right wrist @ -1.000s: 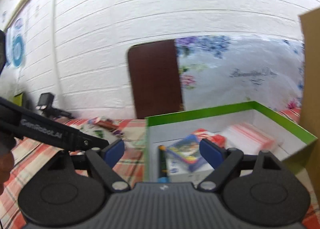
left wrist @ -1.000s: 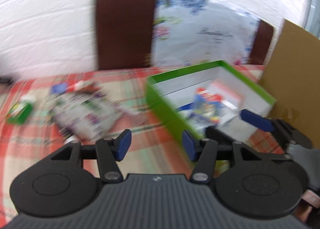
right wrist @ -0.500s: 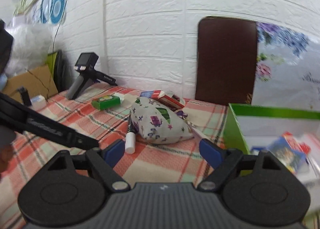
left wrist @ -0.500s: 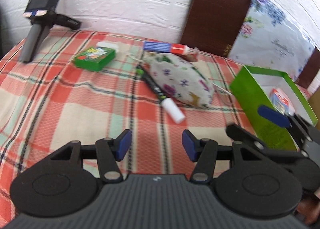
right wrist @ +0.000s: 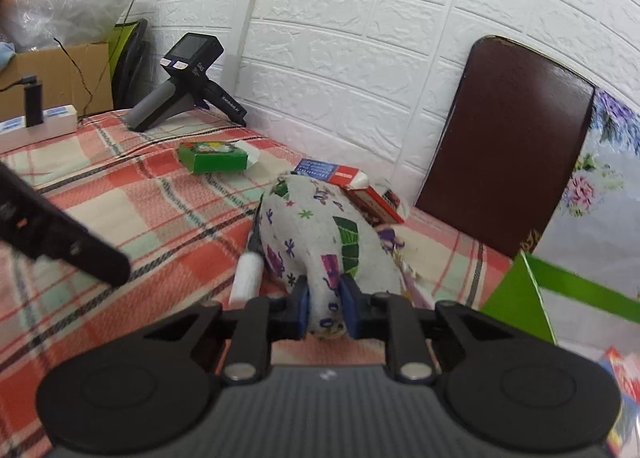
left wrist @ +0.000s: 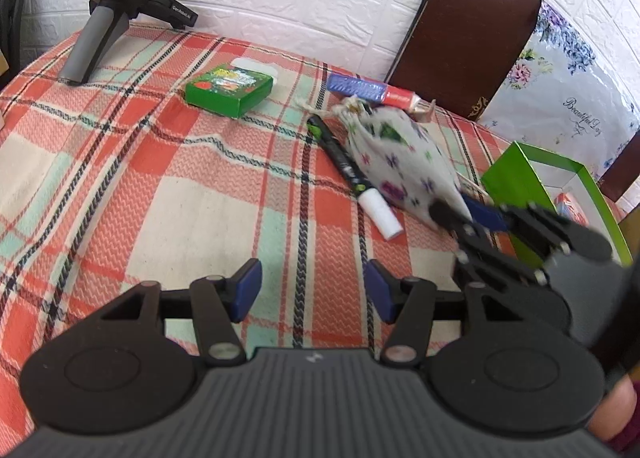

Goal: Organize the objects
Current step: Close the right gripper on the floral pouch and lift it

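The near part of the bench [left wrist: 152, 193] is bare plaid cloth, wide enough for a hand-held gripper to pass, and the left hand-held gripper [left wrist: 312, 290] hangs over it with its jaws opening on nothing. Farther back the way narrows: a green box [left wrist: 230, 91], a marker [left wrist: 348, 169] and a pouch [left wrist: 400, 161] lie close together, with a toothpaste box [left wrist: 372, 91] behind. A green bin [left wrist: 516, 185] blocks the right side, and a spare gripper [left wrist: 112, 5] stands in the far left corner.

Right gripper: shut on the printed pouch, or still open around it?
Shut on it. The right gripper has both blue pads pressed into the near end of the printed pouch, pinching the cloth between them.
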Tool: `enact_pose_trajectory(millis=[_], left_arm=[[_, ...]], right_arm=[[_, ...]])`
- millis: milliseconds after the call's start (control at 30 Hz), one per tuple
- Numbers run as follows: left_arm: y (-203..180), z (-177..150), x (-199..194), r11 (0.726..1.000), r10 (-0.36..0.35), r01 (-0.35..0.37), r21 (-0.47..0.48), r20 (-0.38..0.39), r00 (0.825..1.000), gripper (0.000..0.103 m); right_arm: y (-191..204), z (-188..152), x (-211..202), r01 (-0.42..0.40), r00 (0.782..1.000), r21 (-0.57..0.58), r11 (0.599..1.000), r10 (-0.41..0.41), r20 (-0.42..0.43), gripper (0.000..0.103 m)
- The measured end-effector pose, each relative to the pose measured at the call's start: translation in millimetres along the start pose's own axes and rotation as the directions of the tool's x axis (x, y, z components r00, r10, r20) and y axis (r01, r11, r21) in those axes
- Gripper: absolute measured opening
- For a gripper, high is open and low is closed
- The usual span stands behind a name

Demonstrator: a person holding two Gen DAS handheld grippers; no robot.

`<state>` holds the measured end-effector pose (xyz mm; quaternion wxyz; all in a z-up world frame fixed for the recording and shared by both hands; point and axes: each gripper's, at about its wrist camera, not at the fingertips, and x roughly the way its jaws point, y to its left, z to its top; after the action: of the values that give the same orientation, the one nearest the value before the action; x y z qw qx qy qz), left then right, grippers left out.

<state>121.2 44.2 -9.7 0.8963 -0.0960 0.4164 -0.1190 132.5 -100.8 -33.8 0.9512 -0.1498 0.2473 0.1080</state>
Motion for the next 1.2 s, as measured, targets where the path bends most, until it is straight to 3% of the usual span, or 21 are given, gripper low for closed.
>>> enact_pose_trajectory(millis=[233,300,433,467,500,567,700,833,933,1000,1200], left_arm=[[-19.7,-13.8,-7.2,0.999,-0.02,0.021,0.048,-0.021,1.0,0.063],[-26.1,-19.0,-9.5,0.997,-0.025,0.027,0.065,-0.025,0.999,0.069],[-36.9,-28.1,-12.3,0.995,-0.033,0.036,0.097,-0.034,0.999,0.071],[-38.8,-29.4,-12.4,0.994,-0.029,0.032,0.102,-0.034,0.999,0.072],[-40.5,-30.2,-12.8,0.994,-0.024,0.028,0.105,-0.034,0.999,0.074],[-43.4,-31.0,-14.1,0.994,-0.018,0.022,0.104,-0.033,0.999,0.074],[-48.5,-29.5,-19.1,0.991,0.001,0.001,0.133,-0.012,1.0,0.078],[-50.0,-14.9,-20.5,0.987,0.03,-0.035,0.157,0.036,0.999,0.081],[-52.7,-3.0,-14.2,0.981,0.03,-0.041,0.188,0.061,0.998,0.086],[-55.7,3.1,-7.3,0.975,0.026,-0.041,0.219,0.071,0.997,0.095],[-62.5,14.4,14.5,0.958,-0.028,0.009,0.287,0.063,0.998,0.096]], right_arm=[[-1.7,-45.8,-80.1,-0.099,0.995,0.082,0.992,0.101,-0.014,0.015],[0.0,-59.8,-102.9,-0.153,0.987,0.113,0.982,0.158,-0.03,0.006],[11.4,-82.1,-139.9,-0.242,0.969,0.104,0.965,0.246,-0.03,0.007],[11.8,-84.8,-146.0,-0.229,0.973,0.106,0.968,0.232,-0.013,0.015],[9.7,-85.1,-148.4,-0.217,0.976,0.122,0.969,0.218,-0.001,0.032],[0.0,-84.5,-149.3,-0.19,0.982,0.183,0.965,0.191,0.009,0.045],[-20.3,-86.3,-144.7,-0.149,0.988,0.298,0.943,0.157,-0.004,0.055],[-30.1,-85.9,-132.8,-0.132,0.987,0.366,0.921,0.155,-0.033,0.058],[-28.9,-80.4,-120.8,-0.119,0.988,0.355,0.927,0.146,-0.05,0.069],[-27.1,-74.7,-111.8,-0.125,0.988,0.339,0.932,0.149,-0.045,0.085],[-18.0,-54.7,-79.9,-0.128,0.987,0.269,0.955,0.148,-0.056,0.092]])
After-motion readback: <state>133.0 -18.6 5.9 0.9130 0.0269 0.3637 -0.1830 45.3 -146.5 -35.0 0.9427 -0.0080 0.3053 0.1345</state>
